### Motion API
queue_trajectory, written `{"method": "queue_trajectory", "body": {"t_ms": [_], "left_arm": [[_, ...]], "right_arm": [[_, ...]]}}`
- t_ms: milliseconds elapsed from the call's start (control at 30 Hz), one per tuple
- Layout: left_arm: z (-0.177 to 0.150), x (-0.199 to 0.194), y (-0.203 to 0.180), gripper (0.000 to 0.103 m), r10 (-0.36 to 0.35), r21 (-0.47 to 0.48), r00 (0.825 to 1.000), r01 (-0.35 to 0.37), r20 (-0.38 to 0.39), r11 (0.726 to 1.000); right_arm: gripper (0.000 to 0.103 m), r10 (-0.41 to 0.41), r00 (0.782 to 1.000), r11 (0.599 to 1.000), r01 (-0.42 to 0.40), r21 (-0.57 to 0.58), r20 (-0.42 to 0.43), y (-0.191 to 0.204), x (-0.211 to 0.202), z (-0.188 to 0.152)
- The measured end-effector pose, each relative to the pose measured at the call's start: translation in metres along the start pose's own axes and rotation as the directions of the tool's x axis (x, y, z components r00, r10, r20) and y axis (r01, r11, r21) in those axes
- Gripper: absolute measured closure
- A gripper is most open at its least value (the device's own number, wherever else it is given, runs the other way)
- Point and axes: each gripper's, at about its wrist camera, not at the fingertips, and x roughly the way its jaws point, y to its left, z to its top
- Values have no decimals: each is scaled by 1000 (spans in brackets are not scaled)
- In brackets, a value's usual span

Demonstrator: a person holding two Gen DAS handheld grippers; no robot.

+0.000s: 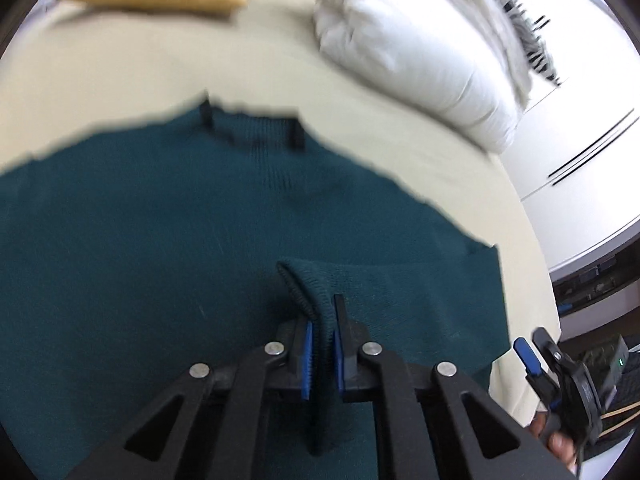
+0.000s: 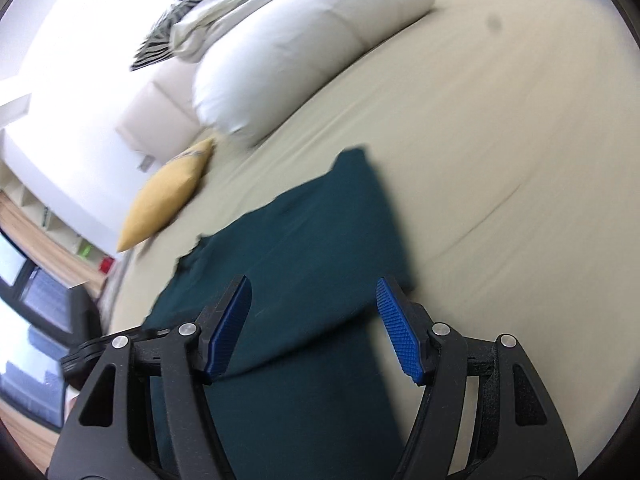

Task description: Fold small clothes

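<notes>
Beige bed (image 2: 500, 128): teal sweater (image 1: 160, 240), white pillow (image 2: 288, 60), yellow cushion (image 2: 168, 196).

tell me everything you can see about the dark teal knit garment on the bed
The dark teal knit garment looks like a sweater of fine ribbed knit, spread mostly flat on the cream bed sheet. Its neckline, with two dark marks at the edge, lies at the far side. A ribbed cuff or hem is folded up and pinched in the left gripper. The right gripper hangs open above another part, not gripping it.
</notes>
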Motion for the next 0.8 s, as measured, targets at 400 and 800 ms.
{"method": "queue_trajectory", "body": {"t_ms": [400, 800], "left_arm": [[7, -21, 85, 94, 64, -132, 988, -45, 141, 990], [-4, -7, 107, 94, 68, -122, 988, -51, 140, 991]], "right_arm": [[40, -129, 987, 989, 120, -92, -100, 8, 90, 66], [87, -246, 954, 941, 193, -280, -170, 43, 158, 73]]}}
